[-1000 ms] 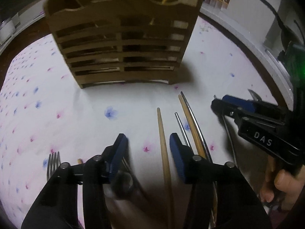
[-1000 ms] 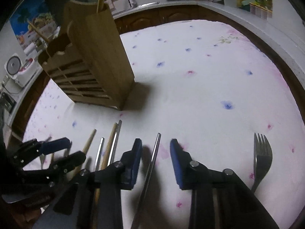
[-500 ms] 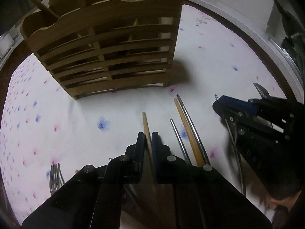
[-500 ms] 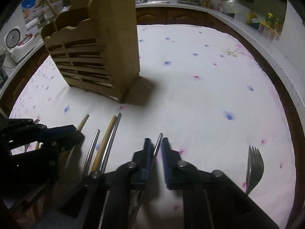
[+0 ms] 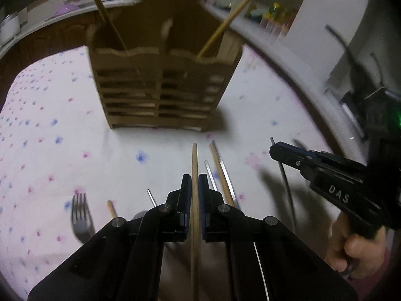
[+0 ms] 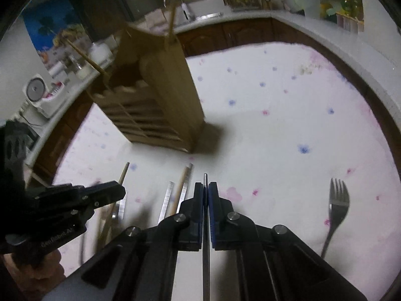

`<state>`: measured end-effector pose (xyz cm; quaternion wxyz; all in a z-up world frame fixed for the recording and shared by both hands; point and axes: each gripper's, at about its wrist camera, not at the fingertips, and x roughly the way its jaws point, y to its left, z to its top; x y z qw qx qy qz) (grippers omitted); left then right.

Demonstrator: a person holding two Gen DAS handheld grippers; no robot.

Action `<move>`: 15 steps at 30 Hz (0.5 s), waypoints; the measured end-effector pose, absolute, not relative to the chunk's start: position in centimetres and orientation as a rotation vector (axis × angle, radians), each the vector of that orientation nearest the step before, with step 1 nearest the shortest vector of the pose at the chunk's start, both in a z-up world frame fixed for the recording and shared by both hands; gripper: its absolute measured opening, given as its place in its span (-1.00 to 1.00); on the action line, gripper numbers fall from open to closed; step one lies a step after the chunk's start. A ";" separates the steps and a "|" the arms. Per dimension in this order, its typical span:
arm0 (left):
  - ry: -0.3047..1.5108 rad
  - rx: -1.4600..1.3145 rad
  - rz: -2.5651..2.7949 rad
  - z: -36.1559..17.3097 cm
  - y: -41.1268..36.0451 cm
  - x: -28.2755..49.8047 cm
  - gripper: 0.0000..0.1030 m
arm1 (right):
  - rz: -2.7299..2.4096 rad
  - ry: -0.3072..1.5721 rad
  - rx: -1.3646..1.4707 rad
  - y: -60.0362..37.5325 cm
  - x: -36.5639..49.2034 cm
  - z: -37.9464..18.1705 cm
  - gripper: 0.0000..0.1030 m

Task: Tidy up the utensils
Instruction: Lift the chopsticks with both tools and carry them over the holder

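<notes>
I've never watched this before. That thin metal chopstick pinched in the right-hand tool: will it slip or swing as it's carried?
The metal chopstick looks smooth and shiny, so it could probably slide between the right tool's pads. It looks straight and rigid, so bending seems unlikely. The pads pinch it near one tip with most of its length behind them, so it may pivot on the way to the wooden holder.

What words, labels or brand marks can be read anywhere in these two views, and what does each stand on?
"DAS": white letters on the black body of the right gripper, seen from the left wrist view.
"GenRobot.AI": faint, partly blurred lettering on the black body of the left gripper, seen from the right wrist view.
Bottles and the blue poster on the far counter: nothing readable.
</notes>
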<state>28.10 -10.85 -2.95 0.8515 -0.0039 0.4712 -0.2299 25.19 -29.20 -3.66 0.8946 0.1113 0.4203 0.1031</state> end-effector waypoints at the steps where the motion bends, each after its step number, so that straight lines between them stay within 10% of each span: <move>1: 0.977 -0.025 -0.493 -2.2 -10.3 27.5 -0.91 | 0.221 0.854 0.238 -29.2 24.7 -2.9 -0.92; 15: 0.762 -0.154 -0.527 6.2 -4.7 20.2 -0.91 | 0.250 0.627 0.221 -28.3 17.7 6.1 -0.93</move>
